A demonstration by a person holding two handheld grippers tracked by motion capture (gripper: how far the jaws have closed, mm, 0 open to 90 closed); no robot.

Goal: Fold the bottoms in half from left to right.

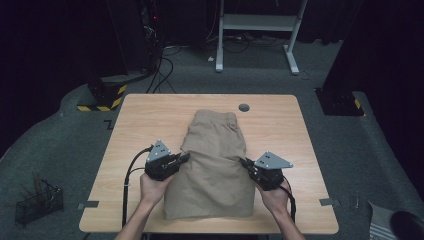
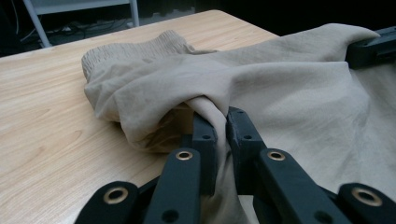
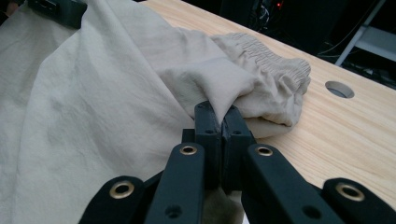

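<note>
The left hand-held gripper (image 1: 186,156) sits left of centre in the high view, its jaws pinched narrow on a fold of the beige shorts (image 1: 215,165) at their left edge. In the left gripper view (image 2: 222,122) the two black jaws rise from the bottom of the frame and a bunched ridge of the cloth (image 2: 280,88) runs down between them, squeezed tight.

The right hand-held gripper (image 1: 245,162) lies right of centre in the high view, clamped on the opposite edge of the shorts. In the right gripper view (image 3: 222,114) its jaws stand all but together, with a tuck of the fabric (image 3: 93,112) drawn into a peak just above their tips. The other hand-held gripper shows as a dark block in the upper left corner of that frame, and in the upper right corner of the left gripper view.

The shorts lie flat in the middle of the wooden surface (image 1: 140,125), the elastic waistband (image 1: 216,116) toward the top of the high view and the hem toward the bottom, between the person's two forearms. The cloth is lifted slightly at both pinched edges.

A round grey grommet (image 1: 244,107) sits in the surface just right of the waistband, apart from it. On the floor at the lower left of the high view stands a black wire basket (image 1: 37,202).
</note>
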